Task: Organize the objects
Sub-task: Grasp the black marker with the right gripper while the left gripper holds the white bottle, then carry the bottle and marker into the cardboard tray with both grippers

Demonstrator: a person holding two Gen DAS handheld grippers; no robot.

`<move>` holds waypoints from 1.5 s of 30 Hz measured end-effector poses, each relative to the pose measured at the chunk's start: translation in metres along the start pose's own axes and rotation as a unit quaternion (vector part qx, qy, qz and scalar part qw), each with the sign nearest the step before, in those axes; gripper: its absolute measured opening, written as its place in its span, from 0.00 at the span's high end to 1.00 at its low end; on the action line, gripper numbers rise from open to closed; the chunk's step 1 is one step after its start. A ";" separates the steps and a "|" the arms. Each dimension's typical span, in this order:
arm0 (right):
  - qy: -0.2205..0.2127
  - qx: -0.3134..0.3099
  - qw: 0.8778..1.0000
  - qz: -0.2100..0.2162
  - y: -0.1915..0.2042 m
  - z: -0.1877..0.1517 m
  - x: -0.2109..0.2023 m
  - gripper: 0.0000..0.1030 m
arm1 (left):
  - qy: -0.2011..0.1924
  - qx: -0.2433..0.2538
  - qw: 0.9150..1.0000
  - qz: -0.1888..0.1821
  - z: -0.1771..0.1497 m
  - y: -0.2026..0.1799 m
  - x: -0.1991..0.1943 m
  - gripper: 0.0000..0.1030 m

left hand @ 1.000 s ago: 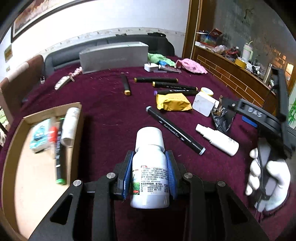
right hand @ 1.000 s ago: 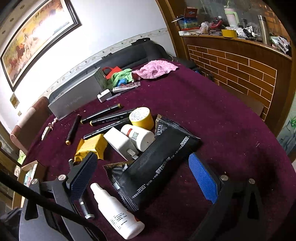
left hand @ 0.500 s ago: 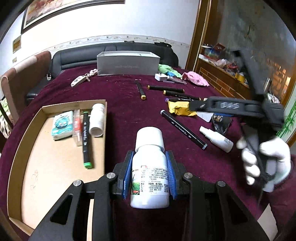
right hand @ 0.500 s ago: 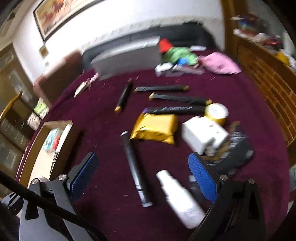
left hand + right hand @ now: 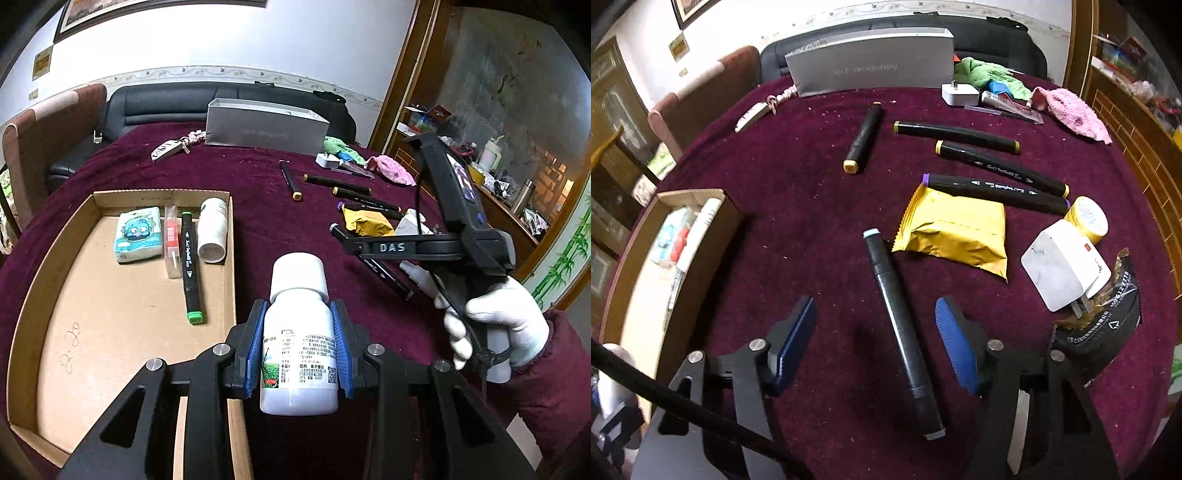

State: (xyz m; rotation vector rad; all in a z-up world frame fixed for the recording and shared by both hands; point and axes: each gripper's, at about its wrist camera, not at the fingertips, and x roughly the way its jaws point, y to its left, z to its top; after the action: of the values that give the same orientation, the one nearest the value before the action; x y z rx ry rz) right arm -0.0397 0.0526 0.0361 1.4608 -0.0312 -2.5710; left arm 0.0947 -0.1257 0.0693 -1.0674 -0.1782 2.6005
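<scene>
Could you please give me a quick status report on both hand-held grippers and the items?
Left hand-held gripper shut on white bottle, beside cardboard tray. Right hand-held gripper open, jaws just closing, straddling black marker, pads not touching. Nothing in the way.

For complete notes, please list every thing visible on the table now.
white bottle: 1, white, in left claw
cardboard tray: 1, brown, left
grey-capped marker: 1, black, between right claw's jaws
other markers: 4, black, behind
yellow packet: 1, yellow, centre
white charger: 1, white, right
black packet: 1, black, right edge
grey box: 1, grey, far side
left claw: 1, black, shut on bottle
right claw: 1, black, open, just been closing
gloved hand: 1, white, holding right claw
</scene>
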 end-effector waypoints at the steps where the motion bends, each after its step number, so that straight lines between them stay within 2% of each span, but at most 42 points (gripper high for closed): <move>1: 0.000 -0.001 1.000 -0.003 0.001 0.000 0.001 0.36 | 0.001 0.000 1.000 -0.001 0.000 0.000 0.000 0.72; 7: 0.009 -0.007 1.000 -0.017 0.002 -0.002 0.007 0.36 | 0.000 -0.007 1.000 -0.005 0.000 0.001 0.000 0.72; 12: 0.024 -0.020 0.999 -0.032 0.007 -0.008 0.017 0.42 | 0.002 -0.010 1.000 -0.007 -0.002 0.001 -0.001 0.72; 16: 0.017 -0.034 0.998 -0.052 0.014 -0.011 0.017 0.46 | 0.003 -0.010 1.000 -0.007 -0.003 0.001 -0.002 0.72; 18: 0.017 -0.031 0.998 -0.053 0.015 -0.011 0.016 0.52 | 0.003 -0.010 1.000 -0.007 -0.003 0.001 -0.003 0.72; 23: 0.018 -0.030 0.998 -0.054 0.017 -0.013 0.014 0.87 | 0.002 -0.012 1.000 -0.008 -0.005 0.003 -0.007 0.72; 24: 0.019 -0.027 0.998 -0.054 0.016 -0.014 0.013 0.88 | 0.001 -0.013 1.000 -0.007 -0.006 0.003 -0.009 0.72; 29: 0.011 0.007 1.000 -0.021 0.005 -0.023 0.002 0.88 | -0.005 -0.016 1.000 -0.004 -0.007 0.006 -0.016 0.72; 38: -0.020 0.051 0.997 0.055 0.001 -0.036 -0.041 0.88 | -0.027 -0.032 0.999 0.007 -0.007 0.023 -0.040 0.72; 45: -0.044 0.033 0.992 0.111 0.034 -0.030 -0.079 0.88 | -0.058 -0.061 0.995 0.060 -0.002 0.072 -0.073 0.72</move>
State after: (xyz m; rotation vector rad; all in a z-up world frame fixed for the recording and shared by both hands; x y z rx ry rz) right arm 0.0307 0.0350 0.0909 1.2851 -0.2776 -2.4717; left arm 0.1272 -0.2182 0.0991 -0.9953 -0.3113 2.7935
